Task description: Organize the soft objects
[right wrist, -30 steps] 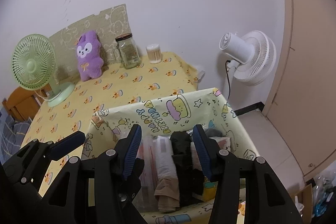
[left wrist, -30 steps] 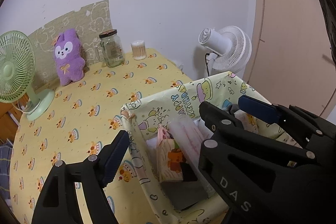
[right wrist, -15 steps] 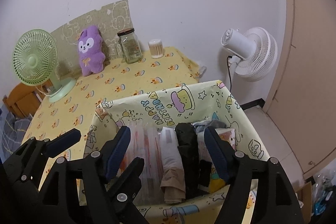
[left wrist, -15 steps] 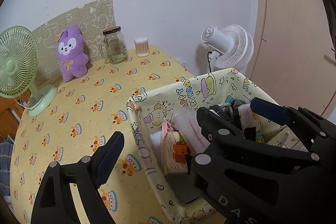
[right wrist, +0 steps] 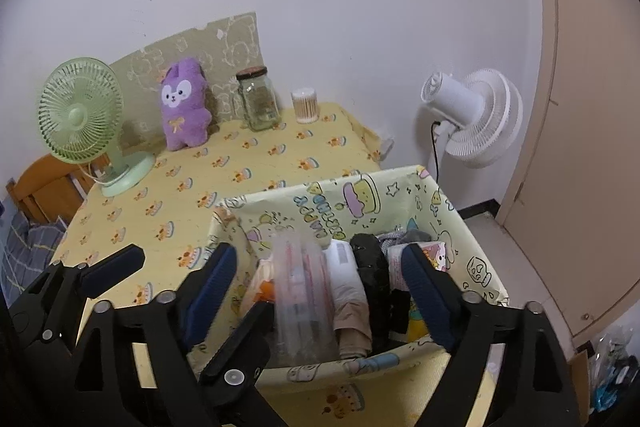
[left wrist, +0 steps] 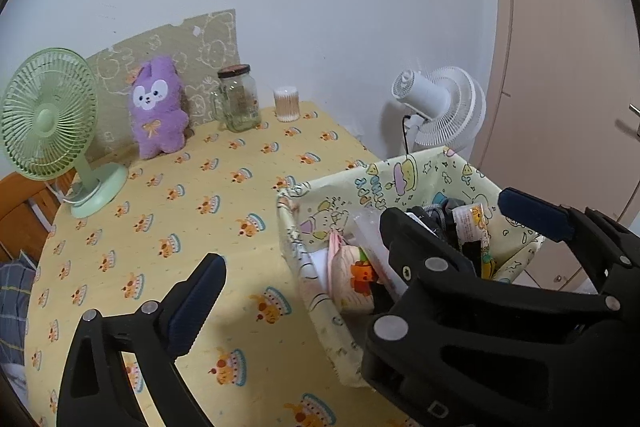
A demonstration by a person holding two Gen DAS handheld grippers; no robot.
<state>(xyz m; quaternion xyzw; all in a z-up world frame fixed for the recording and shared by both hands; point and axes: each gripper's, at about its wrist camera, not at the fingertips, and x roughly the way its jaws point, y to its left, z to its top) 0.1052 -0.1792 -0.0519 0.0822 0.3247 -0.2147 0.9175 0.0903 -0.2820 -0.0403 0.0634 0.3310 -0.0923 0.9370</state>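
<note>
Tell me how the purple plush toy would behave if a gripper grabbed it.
The purple plush toy looks fluffy, so it would probably squash and feel light. It stands leaning on the board, so a nudge likely topples it. Breakage seems unlikely.

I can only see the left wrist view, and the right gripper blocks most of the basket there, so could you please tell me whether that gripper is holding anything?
Observer: No. The right gripper hangs over the fabric basket with its jaws opening, and its pads press on nothing.
Operator: Thank you. What lies between its fingers?
Observer: A clear plastic packet, a white roll and a black roll lie side by side inside the basket.
</note>
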